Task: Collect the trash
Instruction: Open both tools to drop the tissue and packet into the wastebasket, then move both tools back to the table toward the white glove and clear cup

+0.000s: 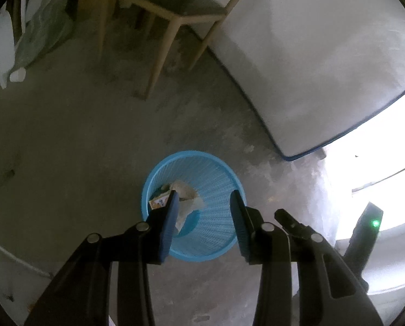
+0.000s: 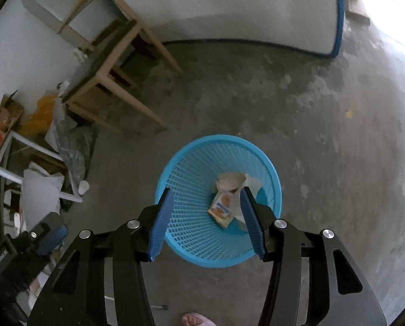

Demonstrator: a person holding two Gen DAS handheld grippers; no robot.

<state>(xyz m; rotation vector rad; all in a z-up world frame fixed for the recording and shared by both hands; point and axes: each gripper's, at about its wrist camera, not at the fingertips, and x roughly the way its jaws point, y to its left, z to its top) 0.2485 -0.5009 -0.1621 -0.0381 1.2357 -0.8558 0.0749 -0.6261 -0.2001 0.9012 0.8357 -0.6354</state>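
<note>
A blue mesh waste basket stands on the concrete floor below both grippers. Inside it lie crumpled pale paper and a small orange-and-white packet. My left gripper hovers above the basket with its blue pads apart and nothing between them. Over the same basket, my right gripper is also open and empty. In the left wrist view, part of the right gripper's body shows at the right with a green light.
A wooden stool stands beyond the basket. A white mattress with blue trim leans at the back. Bags, boards and a white cup clutter the left. A person's bare toes show at the bottom edge.
</note>
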